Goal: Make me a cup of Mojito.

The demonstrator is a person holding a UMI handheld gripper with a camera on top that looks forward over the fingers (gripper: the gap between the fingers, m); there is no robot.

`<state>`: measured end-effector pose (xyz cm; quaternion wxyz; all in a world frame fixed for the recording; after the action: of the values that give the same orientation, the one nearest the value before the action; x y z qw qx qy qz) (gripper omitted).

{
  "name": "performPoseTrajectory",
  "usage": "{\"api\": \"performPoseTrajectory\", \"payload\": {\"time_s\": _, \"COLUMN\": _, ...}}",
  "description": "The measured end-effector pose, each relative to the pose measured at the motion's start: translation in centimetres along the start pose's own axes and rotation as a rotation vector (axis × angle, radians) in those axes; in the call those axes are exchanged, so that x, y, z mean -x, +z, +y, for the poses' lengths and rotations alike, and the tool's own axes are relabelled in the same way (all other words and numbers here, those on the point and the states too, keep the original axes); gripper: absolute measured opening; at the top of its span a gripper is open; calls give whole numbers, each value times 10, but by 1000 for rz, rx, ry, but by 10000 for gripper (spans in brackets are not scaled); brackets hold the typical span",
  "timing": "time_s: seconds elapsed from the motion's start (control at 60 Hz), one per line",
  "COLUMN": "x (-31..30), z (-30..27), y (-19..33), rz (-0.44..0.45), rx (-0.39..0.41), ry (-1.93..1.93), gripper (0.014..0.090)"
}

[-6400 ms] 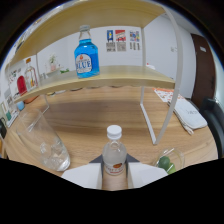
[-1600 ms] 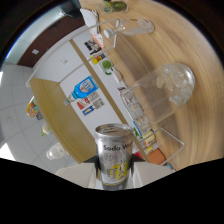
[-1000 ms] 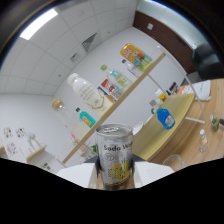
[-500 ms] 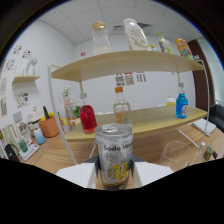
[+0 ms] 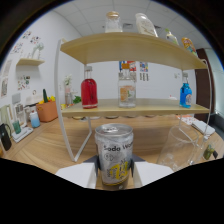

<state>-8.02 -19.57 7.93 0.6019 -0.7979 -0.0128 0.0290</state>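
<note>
Both fingers of the gripper (image 5: 114, 176) are pressed on one upright metal soda can (image 5: 114, 154), held between them. Beyond, a two-tier wooden shelf (image 5: 135, 107) carries one red bottle (image 5: 89, 89), one clear bottle (image 5: 127, 89) and one blue bottle (image 5: 186, 95). One clear glass (image 5: 179, 146) stands on the wooden table (image 5: 47, 145).

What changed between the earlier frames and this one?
At first the gripper held a clear bottle; now it is shut on a soda can. The can was tilted hard over the glass, then swung back upright, facing the shelf. The grip on the can has held throughout.
</note>
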Motion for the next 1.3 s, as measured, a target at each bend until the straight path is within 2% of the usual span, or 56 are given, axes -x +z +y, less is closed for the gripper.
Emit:
{"api": "performPoseTrajectory", "payload": {"time_s": 0.217, "x": 0, "z": 3, "y": -9, "rz": 11, "rx": -35, "ry": -12, "gripper": 530}}
{"api": "performPoseTrajectory", "payload": {"time_s": 0.367, "x": -2, "z": 7, "y": -10, "rz": 19, "rx": 0, "ry": -8, "gripper": 540}}
{"api": "performPoseTrajectory", "payload": {"time_s": 0.433, "x": -2, "z": 8, "y": -15, "rz": 28, "rx": 35, "ry": 1, "gripper": 634}}
{"api": "performPoseTrajectory", "payload": {"time_s": 0.5, "x": -5, "z": 1, "y": -25, "rz": 49, "rx": 53, "ry": 4, "gripper": 786}}
{"api": "performPoseTrajectory", "payload": {"time_s": 0.567, "x": -3, "z": -7, "y": -36, "rz": 53, "rx": 75, "ry": 11, "gripper": 842}}
{"api": "performPoseTrajectory", "payload": {"time_s": 0.883, "x": -12, "z": -48, "y": -115, "rz": 46, "rx": 185, "ry": 41, "gripper": 862}}
{"api": "performPoseTrajectory", "payload": {"time_s": 1.15, "x": -64, "z": -39, "y": -158, "rz": 83, "rx": 274, "ry": -4, "gripper": 862}}
{"api": "performPoseTrajectory", "payload": {"time_s": 1.3, "x": -91, "z": -34, "y": -166, "rz": 109, "rx": 295, "ry": -8, "gripper": 857}}
